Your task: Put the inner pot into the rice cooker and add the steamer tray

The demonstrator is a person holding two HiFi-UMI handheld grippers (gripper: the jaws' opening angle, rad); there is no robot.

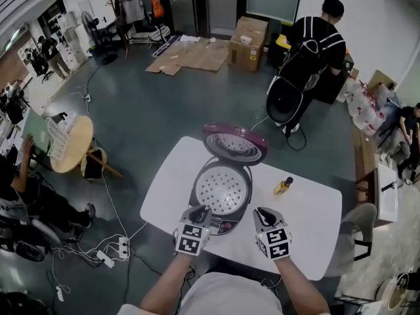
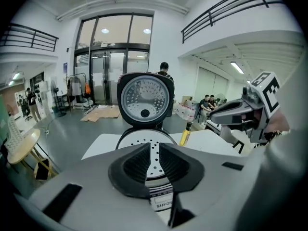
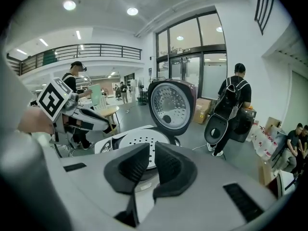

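The rice cooker (image 1: 220,199) stands open on the white table (image 1: 308,222), its purple lid (image 1: 234,143) tipped up at the back. A white perforated steamer tray (image 1: 222,189) lies in its mouth; whatever is beneath the tray is hidden. My left gripper (image 1: 201,212) hovers at the cooker's front left and my right gripper (image 1: 262,214) at its front right. In the left gripper view the left gripper (image 2: 153,160) shows only a narrow slit with nothing in it, and the tray (image 2: 144,139) lies beyond. The right gripper (image 3: 150,160) looks the same, empty, facing the tray (image 3: 139,141).
A small yellow bottle (image 1: 283,186) stands on the table right of the cooker. A person with a backpack (image 1: 315,38) stands beyond the table. A chair (image 1: 364,222) is at the table's right end. A round wooden table (image 1: 69,143) and floor cables (image 1: 108,251) lie to the left.
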